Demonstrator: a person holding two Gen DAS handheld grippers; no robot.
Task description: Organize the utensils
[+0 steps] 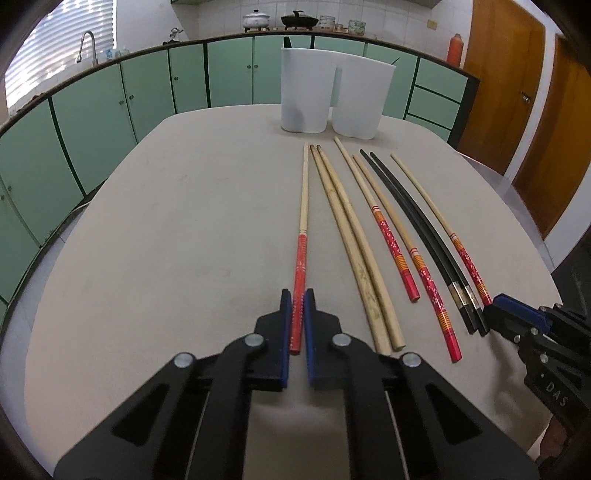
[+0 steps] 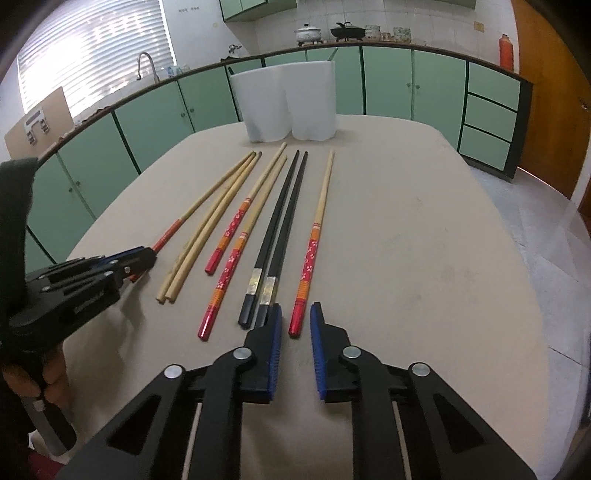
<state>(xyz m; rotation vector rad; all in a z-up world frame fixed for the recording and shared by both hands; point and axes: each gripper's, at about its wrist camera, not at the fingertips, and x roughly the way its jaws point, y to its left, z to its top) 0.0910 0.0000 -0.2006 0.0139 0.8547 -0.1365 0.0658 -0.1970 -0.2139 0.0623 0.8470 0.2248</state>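
Several chopsticks lie side by side on the beige table (image 1: pixel 166 221). My left gripper (image 1: pixel 299 297) is shut on the red end of the leftmost red-handled chopstick (image 1: pixel 301 251), which rests on the table; it also shows in the right wrist view (image 2: pixel 140 258). My right gripper (image 2: pixel 295 312) is open, its fingers on either side of the red end of the rightmost red-handled chopstick (image 2: pixel 312 254). Between these lie two plain wooden chopsticks (image 1: pixel 347 236), two red floral ones (image 1: pixel 391 240) and a black pair (image 1: pixel 417 229). Two white holders (image 1: pixel 332 96) stand at the far edge.
Green cabinets (image 1: pixel 147 88) and a counter with pots (image 1: pixel 256 18) and a sink tap (image 1: pixel 86 44) run behind the table. A wooden door (image 1: pixel 517 92) is at the right. The table's right half (image 2: pixel 424 240) is bare surface.
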